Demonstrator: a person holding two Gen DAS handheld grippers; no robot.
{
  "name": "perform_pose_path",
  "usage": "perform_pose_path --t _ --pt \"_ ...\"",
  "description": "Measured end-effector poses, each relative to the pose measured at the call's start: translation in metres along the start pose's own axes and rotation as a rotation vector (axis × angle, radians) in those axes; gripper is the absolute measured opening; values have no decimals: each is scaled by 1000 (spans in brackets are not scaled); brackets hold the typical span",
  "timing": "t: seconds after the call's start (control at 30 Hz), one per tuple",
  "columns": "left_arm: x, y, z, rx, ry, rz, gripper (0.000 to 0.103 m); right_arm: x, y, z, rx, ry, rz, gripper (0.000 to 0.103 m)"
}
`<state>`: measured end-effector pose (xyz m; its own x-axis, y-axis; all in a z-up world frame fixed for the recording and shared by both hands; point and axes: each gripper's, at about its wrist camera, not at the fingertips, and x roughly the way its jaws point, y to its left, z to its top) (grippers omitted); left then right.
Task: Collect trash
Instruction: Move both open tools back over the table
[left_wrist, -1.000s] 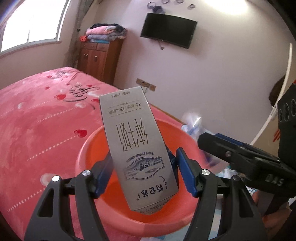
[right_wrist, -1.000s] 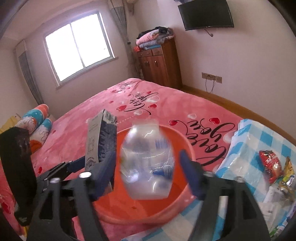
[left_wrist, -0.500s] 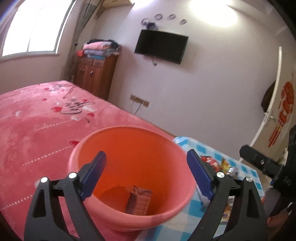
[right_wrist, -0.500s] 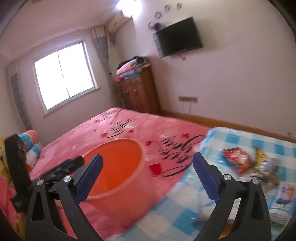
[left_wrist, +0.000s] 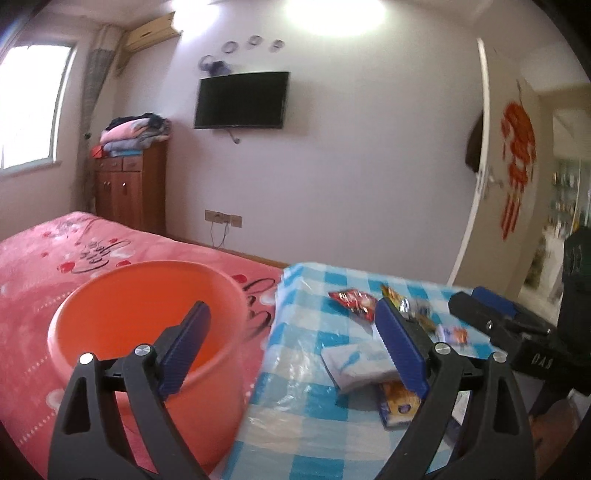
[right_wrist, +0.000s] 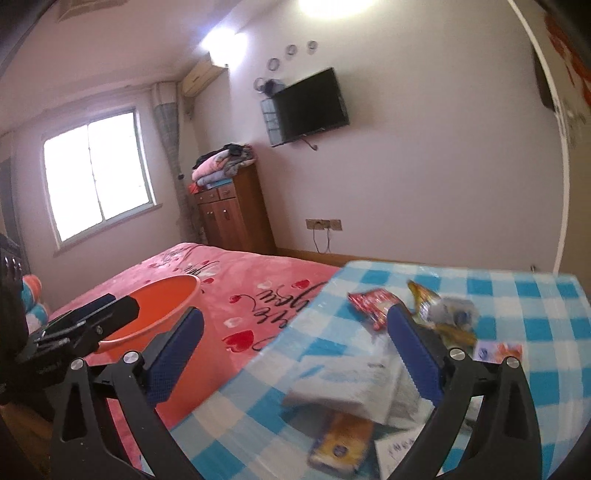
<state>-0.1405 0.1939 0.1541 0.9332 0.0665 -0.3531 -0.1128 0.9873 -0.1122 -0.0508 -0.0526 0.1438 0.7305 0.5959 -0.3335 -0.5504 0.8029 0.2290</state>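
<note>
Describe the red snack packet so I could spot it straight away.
Find the blue-and-white checked cloth beside the pink bed. Among the litter on it, the red snack packet lies nearest the bed: the only all-red wrapper, left of a yellow wrapper.

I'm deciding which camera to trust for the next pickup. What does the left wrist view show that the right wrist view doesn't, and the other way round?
Only the left wrist view shows the orange basin's inner wall and the open doorway at right. Only the right wrist view shows the whole window and the rolled pillows by it. Both show the checked tablecloth with the red wrapper, the white packet, the yellow packet, and both grippers, left gripper and right gripper, jaws open and empty.
</note>
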Motion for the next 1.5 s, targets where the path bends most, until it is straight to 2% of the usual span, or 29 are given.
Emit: perform_pose_path --t 0.1,0.2,0.37,0.6,0.83,1.03,1.27,1.5 --pt "5 -22 -6 43 29 -7 91 -8 -27 -5 53 0 -14 98" --pt "13 -34 -11 30 74 -36 91 -19 -44 -7 86 -12 -34 98" --pt "29 -49 -22 36 141 -42 91 -27 -70 -11 108 -9 -69 98" --pt "44 -72 -34 72 202 -44 91 -31 -103 -21 119 21 -141 98" --pt "59 -94 -44 106 269 -80 91 -32 -146 -32 212 61 -192 98" --pt "77 -109 -55 93 346 -124 91 -33 -183 -39 291 87 -244 98" --pt "98 -121 -70 32 443 -180 91 -36 -209 -44 357 101 -253 98" --pt "128 -113 -81 -177 551 -240 91 -38 -233 -49 413 114 -262 98"
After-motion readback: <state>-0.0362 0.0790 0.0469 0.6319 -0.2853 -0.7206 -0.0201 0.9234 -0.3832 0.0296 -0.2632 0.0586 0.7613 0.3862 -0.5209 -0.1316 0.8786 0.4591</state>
